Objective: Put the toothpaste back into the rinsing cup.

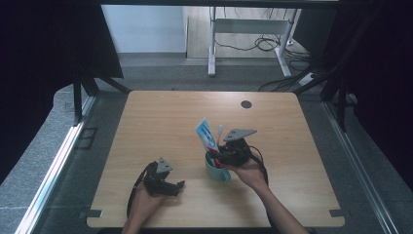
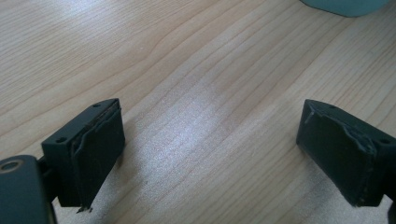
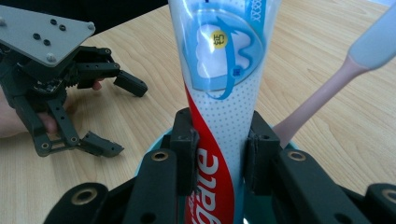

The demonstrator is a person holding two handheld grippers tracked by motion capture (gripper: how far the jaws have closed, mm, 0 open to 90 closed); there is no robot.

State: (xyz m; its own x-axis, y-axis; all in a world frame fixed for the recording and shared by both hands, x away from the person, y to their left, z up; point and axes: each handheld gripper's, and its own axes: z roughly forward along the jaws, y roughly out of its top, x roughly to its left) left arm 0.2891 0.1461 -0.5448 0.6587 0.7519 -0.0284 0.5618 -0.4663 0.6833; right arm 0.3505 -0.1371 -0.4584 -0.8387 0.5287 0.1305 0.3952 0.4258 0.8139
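Note:
A teal cup (image 1: 217, 171) stands on the wooden table (image 1: 160, 122) near its front middle. A red, white and blue toothpaste tube (image 1: 206, 136) (image 3: 219, 93) stands upright in the cup. My right gripper (image 1: 217, 157) (image 3: 218, 158) is shut on the tube just above the cup's rim (image 3: 154, 142). Beside the tube, a pink-handled toothbrush (image 1: 219, 132) (image 3: 327, 98) leans in the cup. My left gripper (image 1: 179, 187) (image 2: 210, 154) rests low over the bare table to the left of the cup, open with nothing between its jaws. The cup's base (image 2: 345, 5) shows at the top of the left gripper view.
A small dark round cap (image 1: 246, 104) sits in the table top near the far edge. Beyond the table stand a white desk frame (image 1: 253, 29) and loose cables on the floor (image 1: 272, 46). Dark curtains hang on both sides.

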